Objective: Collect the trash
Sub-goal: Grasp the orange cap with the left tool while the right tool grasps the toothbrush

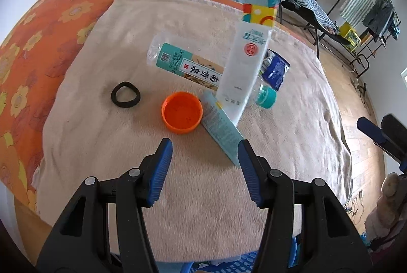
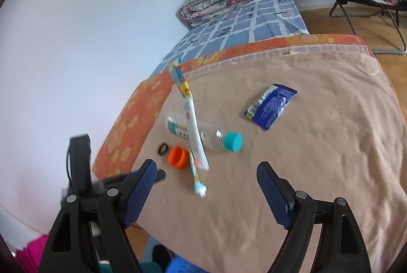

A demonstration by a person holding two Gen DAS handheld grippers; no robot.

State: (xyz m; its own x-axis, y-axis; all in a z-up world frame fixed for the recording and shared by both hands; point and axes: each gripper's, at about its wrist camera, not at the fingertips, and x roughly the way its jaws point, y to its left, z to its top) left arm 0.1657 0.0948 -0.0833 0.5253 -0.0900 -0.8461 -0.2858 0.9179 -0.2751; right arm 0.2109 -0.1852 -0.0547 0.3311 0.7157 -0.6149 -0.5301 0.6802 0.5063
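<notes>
Left wrist view has the left gripper (image 1: 204,153) released and empty over the beige blanket (image 1: 292,145); the right gripper (image 2: 206,177) is likewise spread with nothing between its fingers. Nothing looks collected yet, by my reading. Nearest the left tips lie a teal tube (image 1: 223,130) and orange cap (image 1: 182,111), then a black ring (image 1: 125,95), a white tube (image 1: 241,69) propped across a clear bottle (image 1: 188,66), and farthest a blue sachet (image 1: 276,69).

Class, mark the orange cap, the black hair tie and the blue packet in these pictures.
orange cap (image 1: 182,112), left wrist view, its inner floor.
black hair tie (image 1: 125,95), left wrist view, its lower band.
blue packet (image 2: 271,106), right wrist view, its printed middle.
</notes>
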